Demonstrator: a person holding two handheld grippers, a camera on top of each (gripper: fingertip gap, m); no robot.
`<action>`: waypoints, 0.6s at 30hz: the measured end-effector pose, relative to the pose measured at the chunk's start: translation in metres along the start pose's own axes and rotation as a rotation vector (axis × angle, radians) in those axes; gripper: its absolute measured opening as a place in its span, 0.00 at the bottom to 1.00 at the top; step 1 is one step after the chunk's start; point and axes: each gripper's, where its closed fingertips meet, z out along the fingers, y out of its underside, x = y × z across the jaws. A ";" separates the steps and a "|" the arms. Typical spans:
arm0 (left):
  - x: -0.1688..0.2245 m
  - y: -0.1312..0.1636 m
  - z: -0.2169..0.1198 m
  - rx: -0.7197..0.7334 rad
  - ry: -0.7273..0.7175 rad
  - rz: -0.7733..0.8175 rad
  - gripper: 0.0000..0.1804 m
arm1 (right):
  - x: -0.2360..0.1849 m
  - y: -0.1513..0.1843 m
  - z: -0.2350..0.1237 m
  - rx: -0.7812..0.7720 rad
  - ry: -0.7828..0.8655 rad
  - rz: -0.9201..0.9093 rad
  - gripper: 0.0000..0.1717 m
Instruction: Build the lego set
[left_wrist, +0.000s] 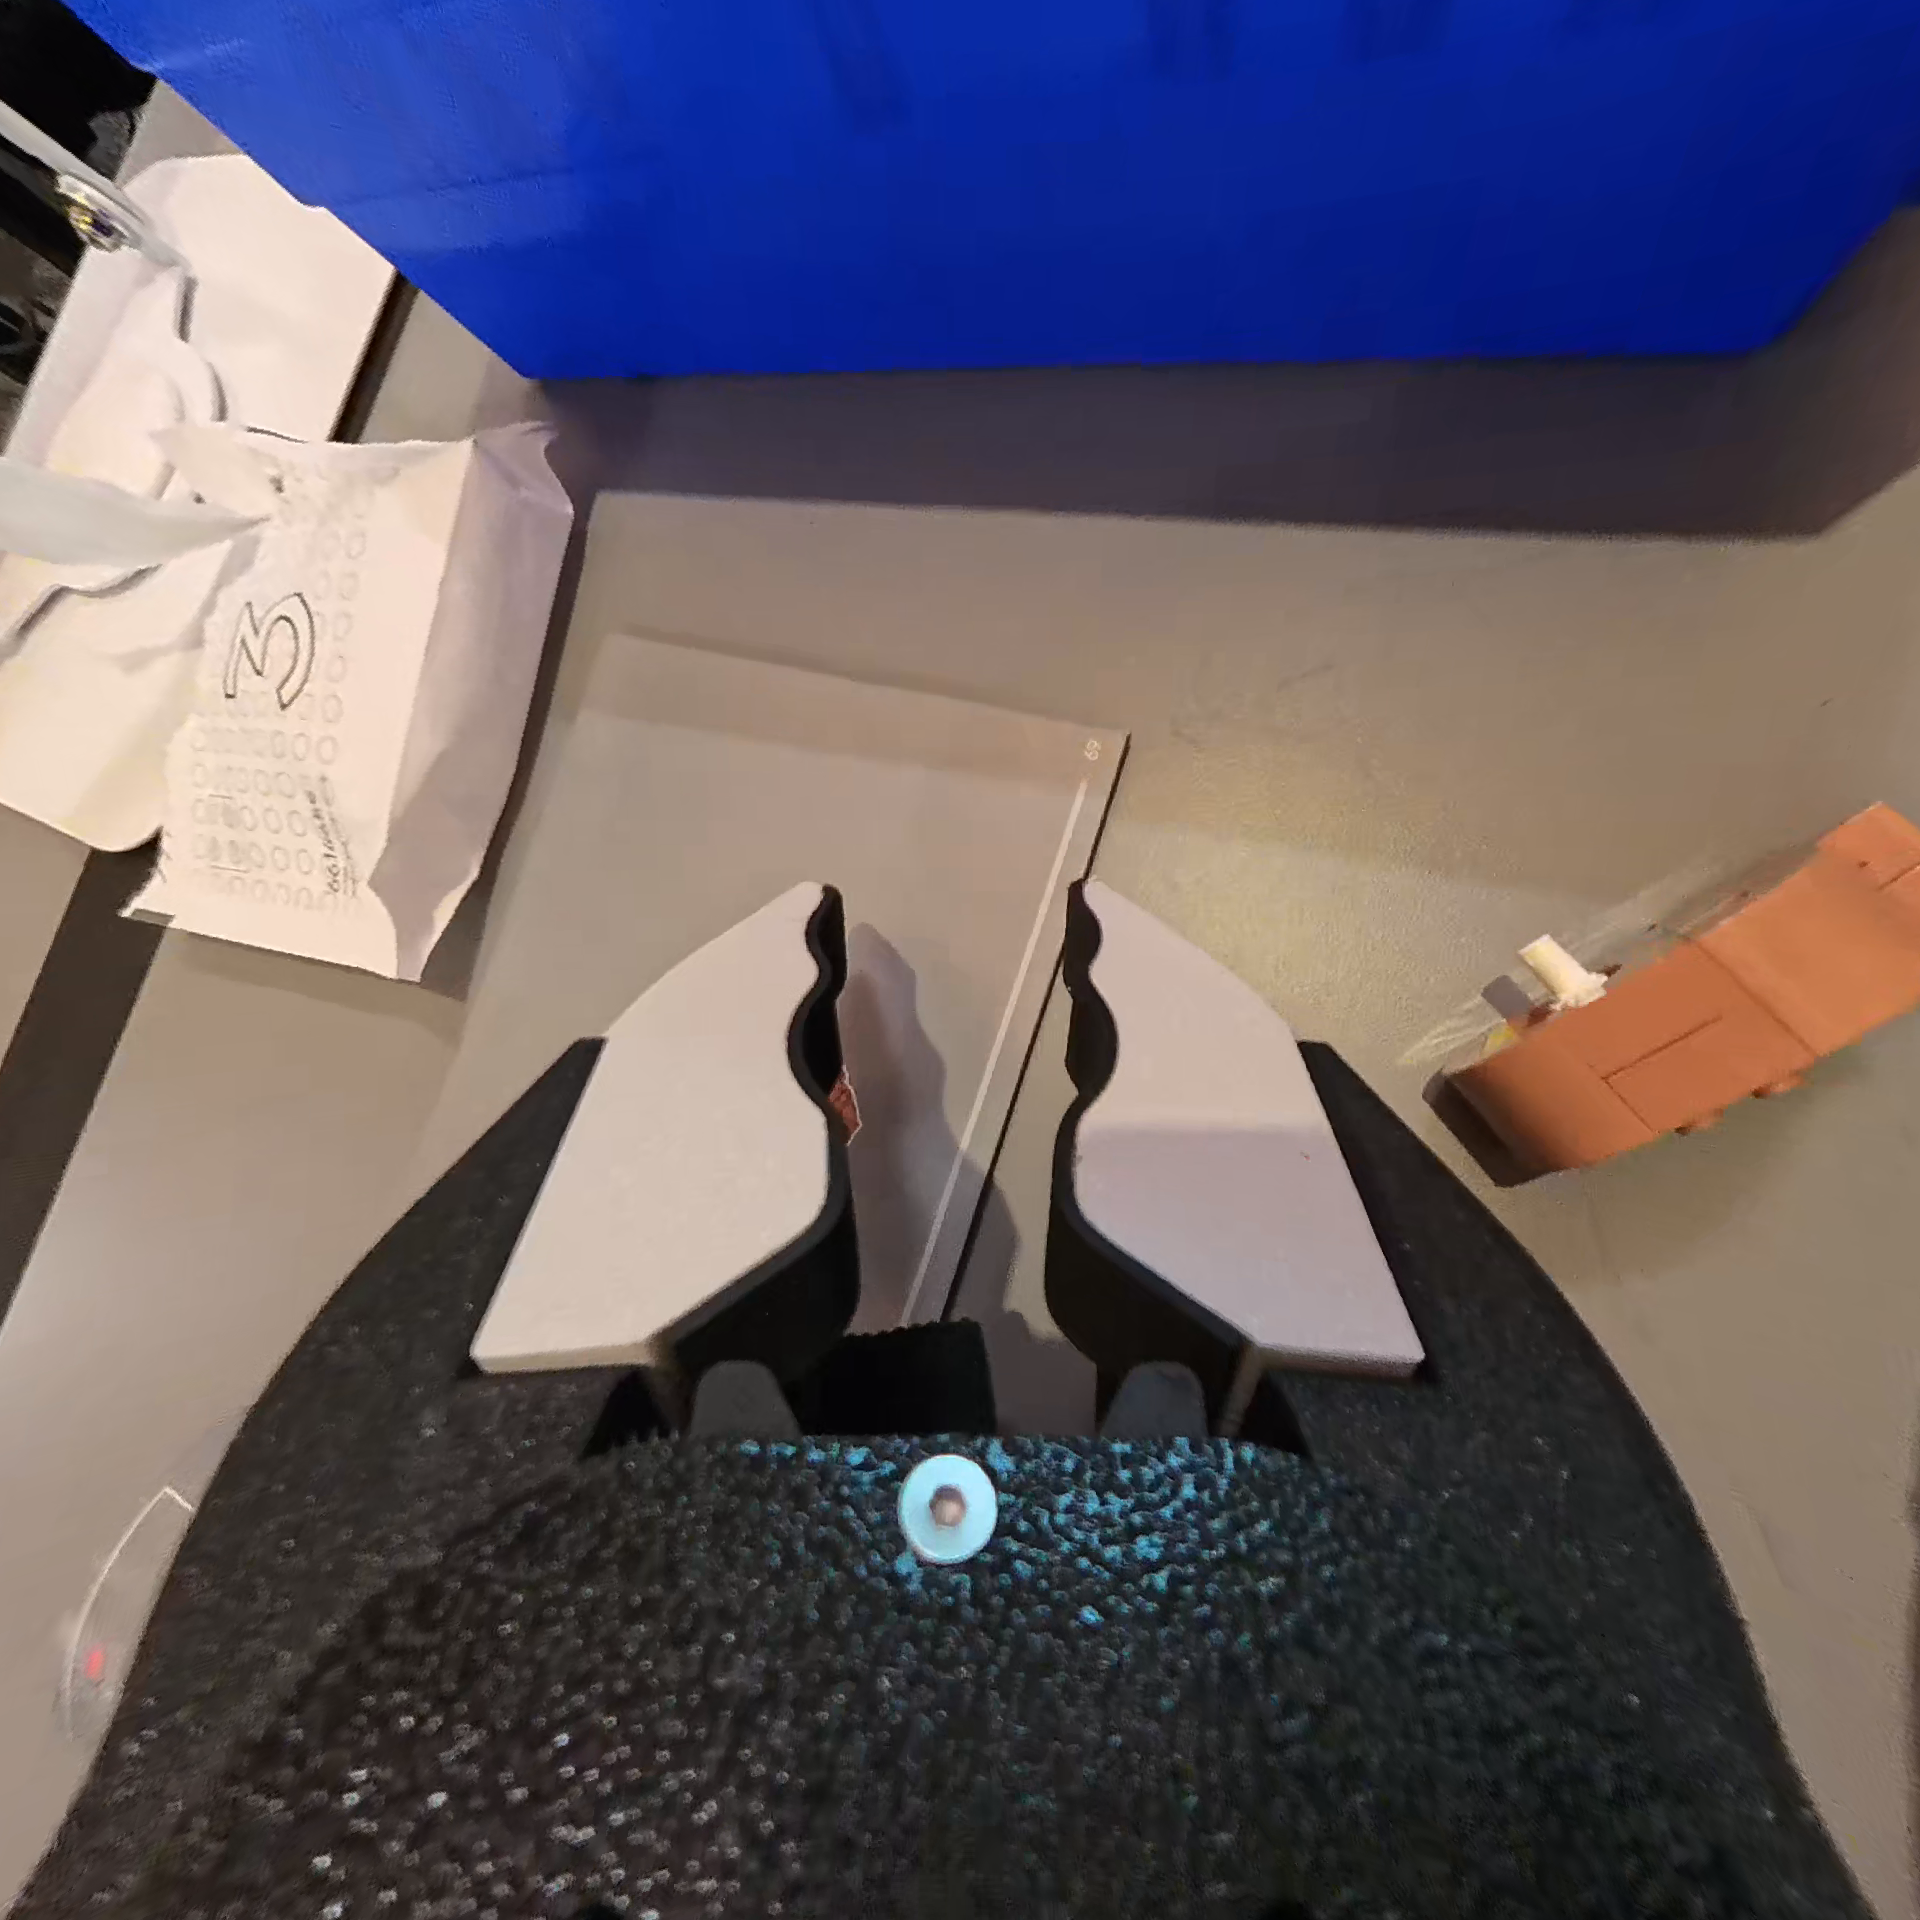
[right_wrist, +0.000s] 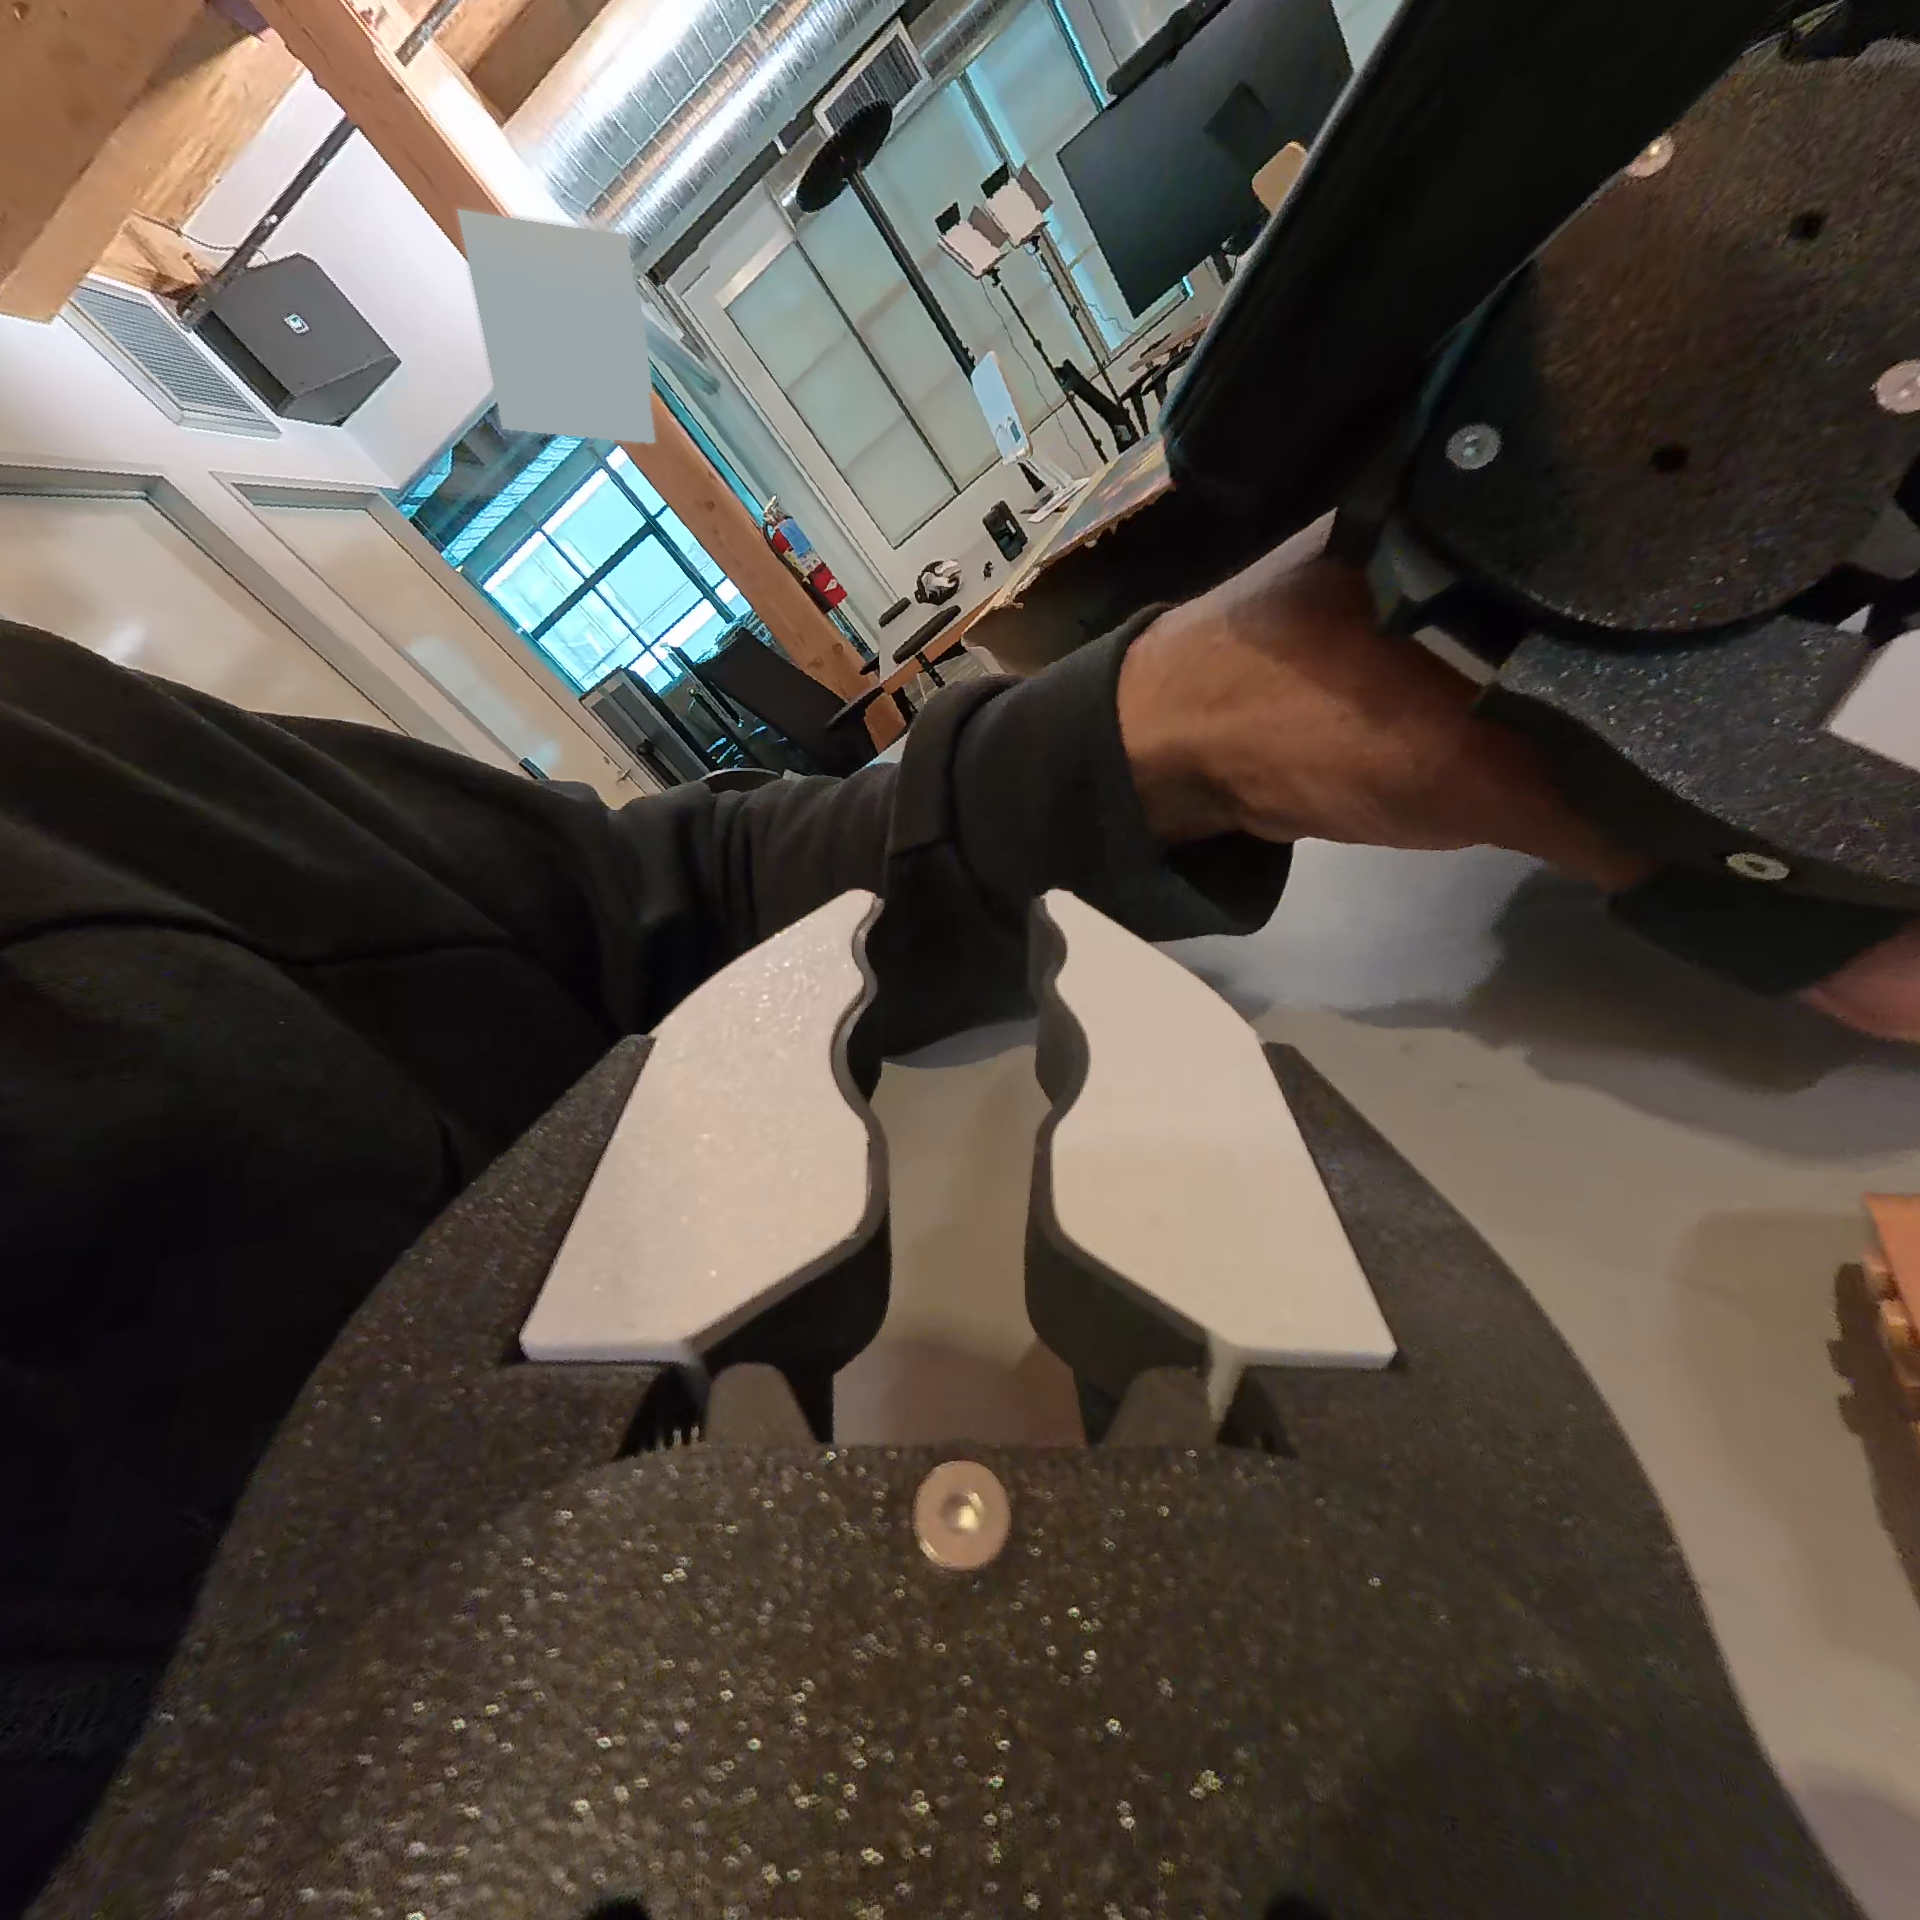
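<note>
Below, the left gripper (left_wrist: 951, 914) hovers with jaws spread and bare over a clear acrylic sheet (left_wrist: 790, 790) lying flat on the grey table (left_wrist: 1351, 644), a torn white paper bag (left_wrist: 343, 665) to its left and a brown brick model (left_wrist: 1704, 997) to its right. Meanwhile the right gripper (right_wrist: 956, 925), jaws parted, points toward a dark sleeve (right_wrist: 987, 769), pinching nothing.

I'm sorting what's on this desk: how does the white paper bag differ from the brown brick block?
The white paper bag lies flat and crumpled, left of the left claw; the brown brick block is rigid and boxy, to its right. The bag is printed with rings; the block is plain brown with small pieces on top. Both rest on the grey table, untouched by the open claw.
</note>
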 end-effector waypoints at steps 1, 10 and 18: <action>0.000 0.000 0.000 -0.002 0.004 -0.004 0.22 | 0.000 0.000 0.000 -0.002 0.000 -0.002 0.15; 0.001 0.002 -0.001 -0.010 0.018 -0.020 0.22 | -0.001 0.002 0.001 -0.010 -0.002 -0.004 0.15; 0.000 0.002 -0.001 -0.003 0.028 -0.053 0.22 | -0.001 0.002 0.002 -0.013 -0.007 -0.001 0.15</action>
